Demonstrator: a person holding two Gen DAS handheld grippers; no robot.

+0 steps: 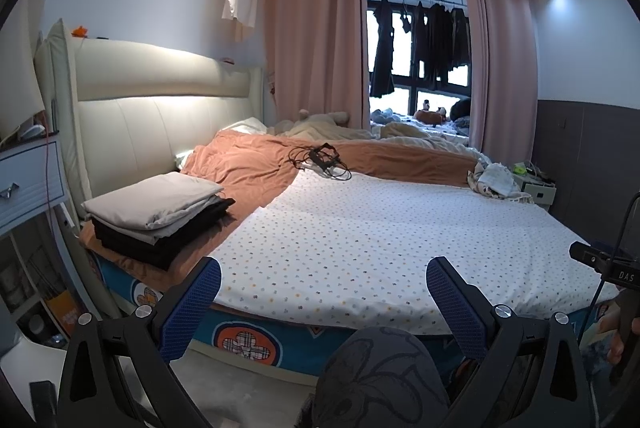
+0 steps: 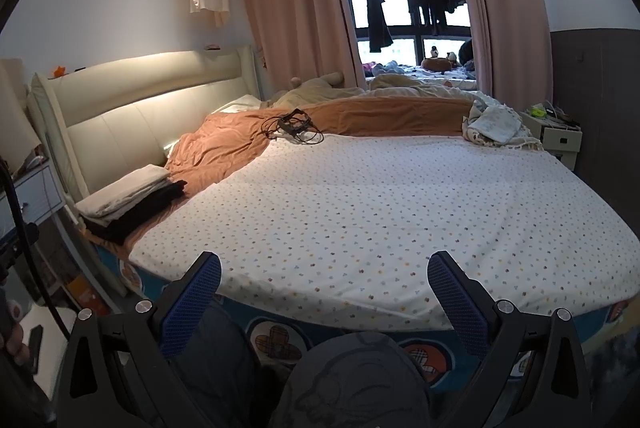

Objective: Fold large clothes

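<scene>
Left wrist view: the left claw [image 1: 323, 292] hangs above the near edge of the bed [image 1: 248, 342], its blue-padded fingers [image 1: 191, 308] spread wide with nothing between them. Spread flat over the mattress, from the centre out to 3 o'clock, lies a white dotted sheet [image 1: 380, 228]. At 9 o'clock a stack of folded clothes [image 1: 156, 212] sits on the orange blanket [image 1: 244, 164], pale grey pieces on top of black ones, close to the cream headboard [image 1: 152, 108]. A tangle of black cables [image 1: 322, 158] rests at 12 o'clock where the dotted sheet meets the orange blanket. At 3 o'clock a crumpled pale cloth [image 1: 496, 180] lies at the far corner of the bed, just beside a small nightstand [image 1: 538, 190]. Pink curtains [image 1: 316, 40] frame a window hung with dark garments [image 1: 424, 40].

Right wrist view: the right claw [image 2: 324, 292] is likewise gaping and holds nothing, poised over the bed's near edge with the dotted sheet [image 2: 380, 212] ahead of it. The folded stack [image 2: 132, 196] shows at 9 o'clock, the cables [image 2: 294, 126] at 12 o'clock.
</scene>
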